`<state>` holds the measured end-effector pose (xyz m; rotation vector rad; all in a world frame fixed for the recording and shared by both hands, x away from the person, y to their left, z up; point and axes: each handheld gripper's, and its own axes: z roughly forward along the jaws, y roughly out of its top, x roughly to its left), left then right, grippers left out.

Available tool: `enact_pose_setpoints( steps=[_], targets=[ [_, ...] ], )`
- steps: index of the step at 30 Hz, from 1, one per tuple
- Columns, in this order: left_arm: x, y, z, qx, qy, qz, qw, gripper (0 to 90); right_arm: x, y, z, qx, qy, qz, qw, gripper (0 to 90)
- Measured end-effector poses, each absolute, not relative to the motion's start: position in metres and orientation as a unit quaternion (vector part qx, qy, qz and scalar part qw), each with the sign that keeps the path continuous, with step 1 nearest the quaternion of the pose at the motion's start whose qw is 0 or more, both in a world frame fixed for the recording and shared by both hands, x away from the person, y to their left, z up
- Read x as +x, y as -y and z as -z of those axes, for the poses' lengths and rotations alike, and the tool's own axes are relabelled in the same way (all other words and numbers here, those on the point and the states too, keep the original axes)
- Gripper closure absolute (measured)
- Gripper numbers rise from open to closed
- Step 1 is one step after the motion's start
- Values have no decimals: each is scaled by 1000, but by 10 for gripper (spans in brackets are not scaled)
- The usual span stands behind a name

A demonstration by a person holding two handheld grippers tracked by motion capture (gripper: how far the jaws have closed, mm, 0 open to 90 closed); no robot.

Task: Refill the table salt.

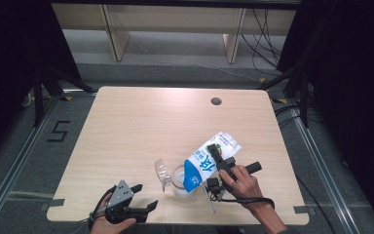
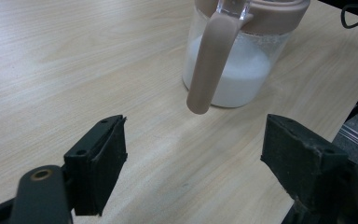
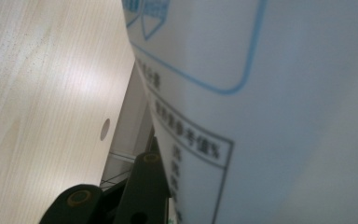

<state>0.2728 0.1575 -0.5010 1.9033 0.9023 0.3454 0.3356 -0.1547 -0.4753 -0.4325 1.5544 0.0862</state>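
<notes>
A white and blue milk carton (image 1: 207,163) is tilted with its top down over a glass pitcher (image 1: 177,179), and my right gripper (image 1: 216,154) is shut on the carton's side. In the right gripper view the carton (image 3: 270,116) sits close up against one black finger (image 3: 147,182). The pitcher (image 2: 233,70) has a brown rim and a brown handle (image 2: 209,60), and holds white milk in its lower part. My left gripper (image 1: 145,196) rests open near the table's front left. Its jaws (image 2: 193,158) stand wide apart with nothing between them, pointing at the pitcher's handle from a short distance.
The wooden table (image 1: 141,126) has a round cable hole (image 1: 216,101) at the back right. A clear flap (image 1: 161,173) sticks up on the pitcher's left side. Cables trail on the floor beyond the table.
</notes>
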Motion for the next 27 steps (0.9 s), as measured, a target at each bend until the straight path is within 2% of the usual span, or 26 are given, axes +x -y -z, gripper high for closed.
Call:
enact_pose_setpoints(
  steps=[27],
  targets=[
    [273,-158,501,781,-370,-142,483,213,337,153,476,-206,-695,-45,687,757]
  ],
)
